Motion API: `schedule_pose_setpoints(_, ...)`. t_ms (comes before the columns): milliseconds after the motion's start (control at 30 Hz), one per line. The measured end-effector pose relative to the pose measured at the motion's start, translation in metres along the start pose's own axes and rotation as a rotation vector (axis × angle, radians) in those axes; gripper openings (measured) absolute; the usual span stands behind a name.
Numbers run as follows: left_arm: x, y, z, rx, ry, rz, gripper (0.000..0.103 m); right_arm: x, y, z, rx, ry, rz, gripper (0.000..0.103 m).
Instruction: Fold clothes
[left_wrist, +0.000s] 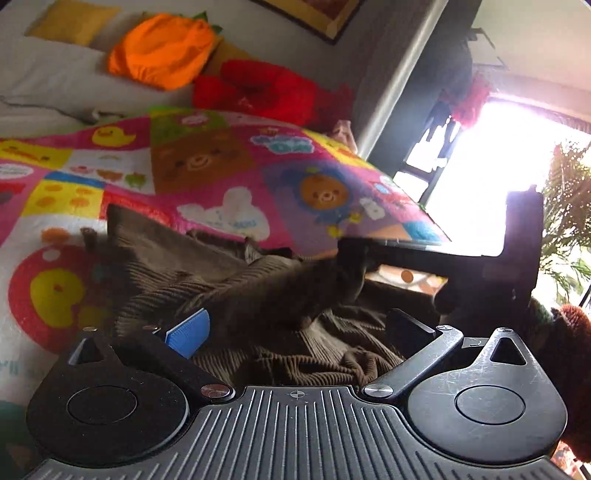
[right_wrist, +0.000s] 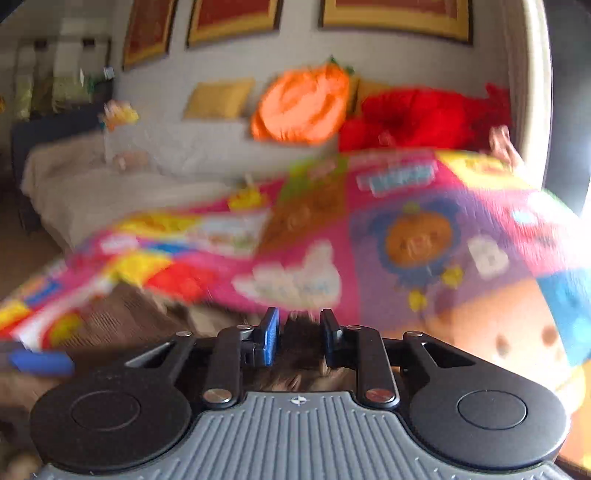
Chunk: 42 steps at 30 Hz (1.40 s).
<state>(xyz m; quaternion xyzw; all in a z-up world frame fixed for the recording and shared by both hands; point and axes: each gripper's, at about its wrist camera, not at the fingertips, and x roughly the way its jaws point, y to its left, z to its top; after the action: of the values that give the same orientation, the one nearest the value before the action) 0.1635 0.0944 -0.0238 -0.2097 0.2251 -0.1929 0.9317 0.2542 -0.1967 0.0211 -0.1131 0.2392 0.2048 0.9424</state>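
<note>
The brown corduroy garment (left_wrist: 258, 295) is lying crumpled on a patchwork blanket (left_wrist: 207, 162) with cartoon bears, ducks and a bunny in loud pink, purple and yellow squares. The ribbed cord texture shows up really well in the left wrist view, with thick ridges bunched into soft folds right in front of the camera.

The left gripper (left_wrist: 299, 328) has its jaws spread wide apart, nothing clamped between them. One blue ribbed pad (left_wrist: 188, 332) pokes out on the left side, and the cloth just sits in the gap between the fingers, draped rather than pinched.

The right gripper (right_wrist: 295, 336) is a different story: its two fingers are drawn in close with a tuft of the brown fabric (right_wrist: 301, 339) squeezed between them. In the left view that gripper shows as a dark bar (left_wrist: 424, 254) reaching in from the right, with the cloth pulled up off the blanket into a taut ridge at its tip.

The right wrist view is pretty smeared with blur, so fine detail is lost there.

Further back there's a puffy orange pumpkin-shaped cushion (left_wrist: 162, 51), a fuzzy red plush (left_wrist: 258, 88) beside it, a flat mustard pillow (right_wrist: 219, 98), and gold-framed pictures (right_wrist: 395, 18) on the wall. A bright window (left_wrist: 487, 177) washes out the right side, next to some green leafy fronds (left_wrist: 569, 206).
</note>
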Motion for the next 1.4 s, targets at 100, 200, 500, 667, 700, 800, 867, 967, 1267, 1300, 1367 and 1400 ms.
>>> schedule_pose_setpoints(100, 0.001, 0.003, -0.001, -0.016, 0.014, -0.013, 0.103, 0.011, -0.007, -0.014, -0.021, 0.105, -0.065, 0.028)
schedule_pose_setpoints(200, 0.001, 0.001, -0.002, 0.003, 0.021, -0.023, 0.103, -0.004, -0.015, -0.011, 0.040, 0.065, -0.050, 0.031)
schedule_pose_setpoints(500, 0.010, 0.006, -0.003, -0.029, 0.098, -0.015, 0.103, -0.002, -0.005, -0.026, 0.178, 0.116, 0.130, 0.029)
schedule_pose_setpoints(667, 0.011, 0.008, -0.003, -0.036, 0.102, -0.013, 0.103, -0.025, -0.016, -0.045, 0.181, 0.116, 0.050, 0.050)
schedule_pose_setpoints(700, 0.011, 0.008, -0.003, -0.037, 0.102, -0.012, 0.103, -0.033, -0.023, -0.048, 0.189, 0.112, 0.027, 0.054)
schedule_pose_setpoints(800, 0.011, 0.008, -0.003, -0.035, 0.103, -0.011, 0.103, -0.057, -0.043, -0.057, 0.210, 0.098, -0.040, 0.059)
schedule_pose_setpoints(867, 0.011, 0.007, -0.003, -0.036, 0.104, -0.010, 0.103, -0.073, -0.056, -0.064, 0.225, 0.089, -0.085, 0.061)
schedule_pose_setpoints(967, 0.011, 0.007, -0.003, -0.040, 0.107, -0.009, 0.103, -0.097, -0.076, -0.073, 0.246, 0.075, -0.153, 0.062)
schedule_pose_setpoints(1267, 0.012, 0.007, -0.003, -0.047, 0.103, -0.010, 0.103, -0.168, -0.135, -0.098, 0.306, 0.030, -0.349, 0.008)
schedule_pose_setpoints(1300, 0.012, 0.007, -0.003, -0.047, 0.103, -0.011, 0.103, -0.172, -0.122, -0.085, 0.274, -0.005, -0.308, 0.007)
schedule_pose_setpoints(1367, 0.012, 0.007, -0.003, -0.047, 0.101, -0.013, 0.103, -0.177, -0.097, -0.057, 0.239, -0.069, -0.204, 0.007)
schedule_pose_setpoints(1400, 0.011, 0.007, -0.003, -0.048, 0.099, -0.016, 0.103, -0.179, -0.084, -0.043, 0.221, -0.100, -0.152, 0.007)
